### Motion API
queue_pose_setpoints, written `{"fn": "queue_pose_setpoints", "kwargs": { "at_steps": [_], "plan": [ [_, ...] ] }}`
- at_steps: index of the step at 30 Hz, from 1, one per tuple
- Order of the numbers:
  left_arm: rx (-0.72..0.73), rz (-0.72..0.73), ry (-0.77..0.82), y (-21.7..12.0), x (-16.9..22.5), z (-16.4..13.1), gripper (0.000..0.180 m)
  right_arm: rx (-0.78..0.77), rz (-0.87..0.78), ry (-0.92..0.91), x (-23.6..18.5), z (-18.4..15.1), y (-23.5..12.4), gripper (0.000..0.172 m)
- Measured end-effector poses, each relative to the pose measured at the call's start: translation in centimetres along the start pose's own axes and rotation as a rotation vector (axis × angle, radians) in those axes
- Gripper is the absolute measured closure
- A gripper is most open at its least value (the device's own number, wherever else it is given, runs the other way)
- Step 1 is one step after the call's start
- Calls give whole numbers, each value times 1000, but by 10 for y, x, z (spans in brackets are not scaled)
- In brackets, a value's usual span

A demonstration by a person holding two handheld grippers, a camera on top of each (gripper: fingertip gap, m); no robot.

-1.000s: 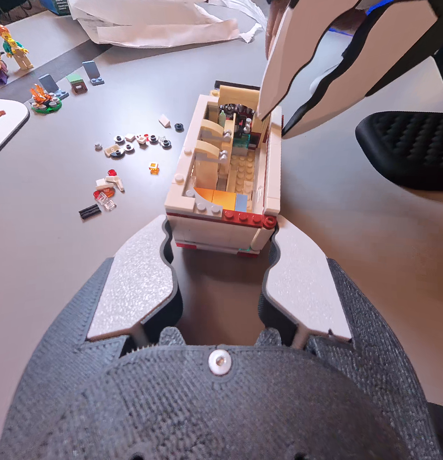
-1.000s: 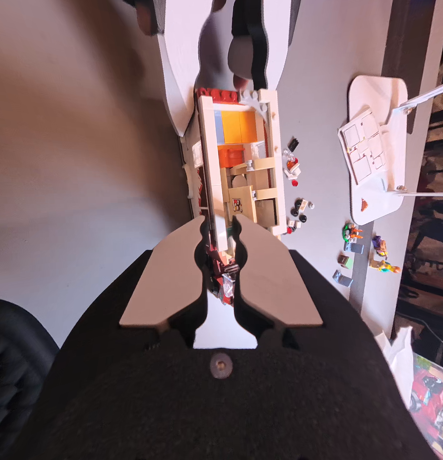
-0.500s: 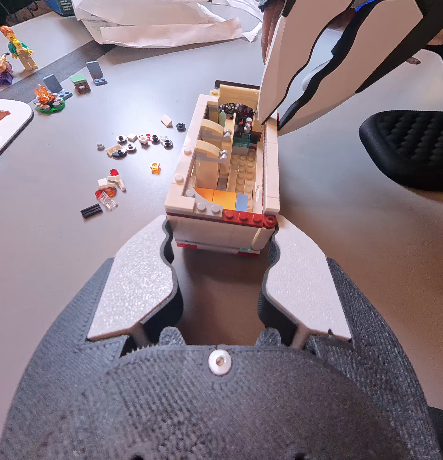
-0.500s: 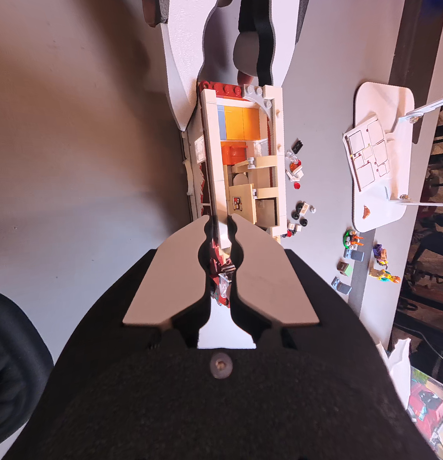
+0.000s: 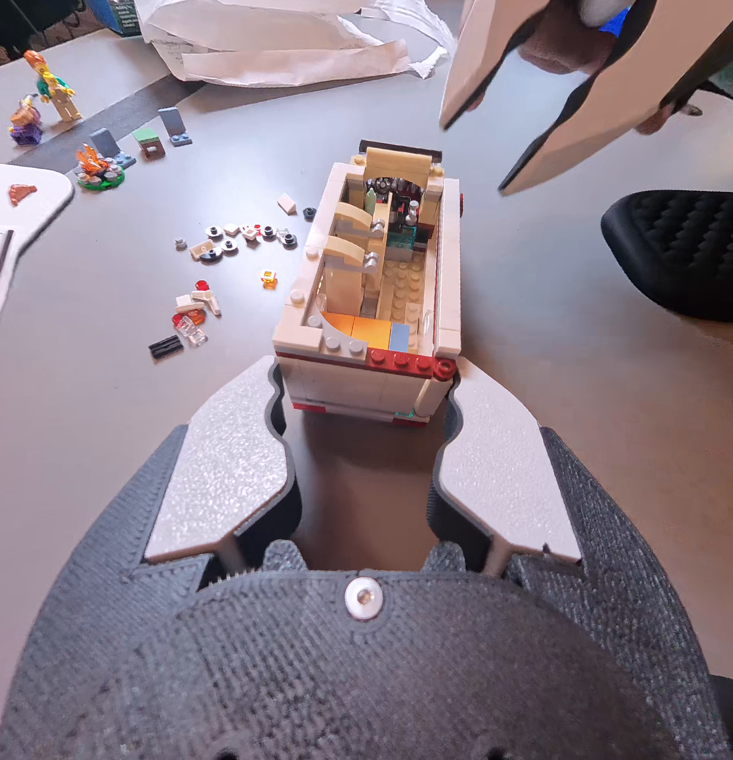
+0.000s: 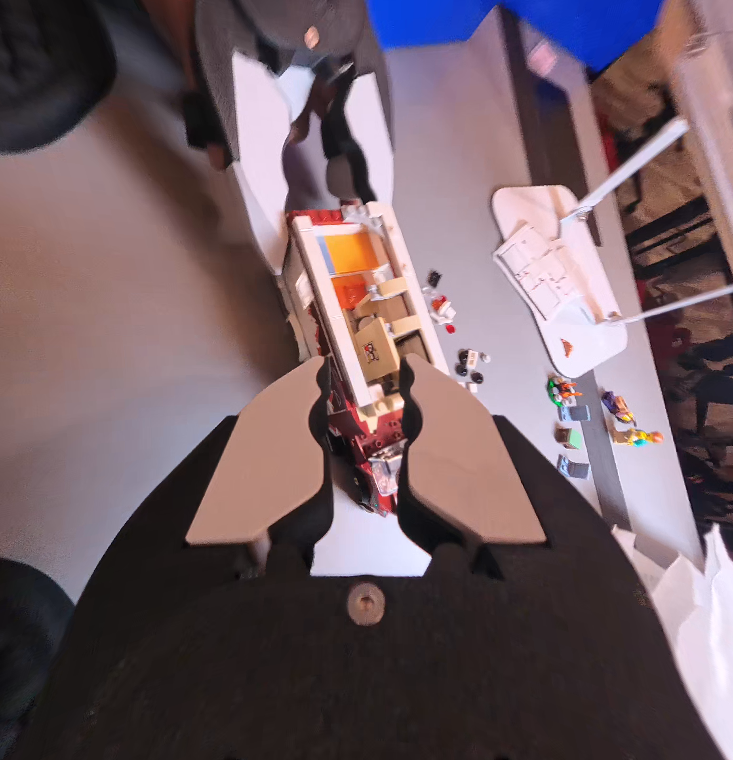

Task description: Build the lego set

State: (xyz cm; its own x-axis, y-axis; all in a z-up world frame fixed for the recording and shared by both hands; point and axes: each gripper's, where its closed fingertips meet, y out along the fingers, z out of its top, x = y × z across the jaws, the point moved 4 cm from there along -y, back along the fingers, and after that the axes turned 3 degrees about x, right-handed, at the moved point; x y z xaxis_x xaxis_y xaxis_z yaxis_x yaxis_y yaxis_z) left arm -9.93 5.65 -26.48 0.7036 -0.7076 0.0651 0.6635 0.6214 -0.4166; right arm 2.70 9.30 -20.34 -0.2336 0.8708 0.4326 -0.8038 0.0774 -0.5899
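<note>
A grey table (image 5: 541, 288) carries loose bricks (image 5: 233, 242) and minifigures (image 5: 52, 88) off to the left gripper's (image 5: 365, 370) left side. That gripper has not shifted: its wide-spread fingertips clamp the near end of the roofless cream-and-red brick van (image 5: 377, 288), both pads against its walls. The right gripper (image 5: 475, 158) (half a second ago pinched on the van's far right wall) has let go and risen clear, its fingers parted, nothing between them, hanging tilted above the van's far end.
</note>
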Motion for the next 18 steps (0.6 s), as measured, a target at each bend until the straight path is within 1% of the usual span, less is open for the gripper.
{"fn": "queue_pose_setpoints", "kwargs": {
  "at_steps": [2, 5, 7, 8, 11, 13, 15, 18],
  "plan": [
    [38, 20, 17, -5, -3, 2, 104, 78, -63, 72, 8, -2, -11, 139],
    [94, 8, -16, -15, -4, 4, 98, 208, -168, 190, 22, -12, -29, 137],
    [125, 26, -12, -24, -4, 3, 102, 274, -209, 270, 30, -25, -38, 134],
    [134, 35, -8, -27, -3, 3, 104, 285, -204, 304, 31, -34, -40, 130],
    [155, 80, 16, -36, -2, 4, 107, 289, -158, 385, 31, -62, -38, 112],
    [177, 118, 38, -40, -4, 8, 109, 244, -130, 406, 29, -80, -31, 103],
    [207, 151, 58, -45, -6, 13, 111, 204, -97, 419, 24, -91, -22, 99],
    [242, 202, 103, -49, -9, 17, 116, 143, -56, 410, 14, -97, -4, 99]
  ]
}}
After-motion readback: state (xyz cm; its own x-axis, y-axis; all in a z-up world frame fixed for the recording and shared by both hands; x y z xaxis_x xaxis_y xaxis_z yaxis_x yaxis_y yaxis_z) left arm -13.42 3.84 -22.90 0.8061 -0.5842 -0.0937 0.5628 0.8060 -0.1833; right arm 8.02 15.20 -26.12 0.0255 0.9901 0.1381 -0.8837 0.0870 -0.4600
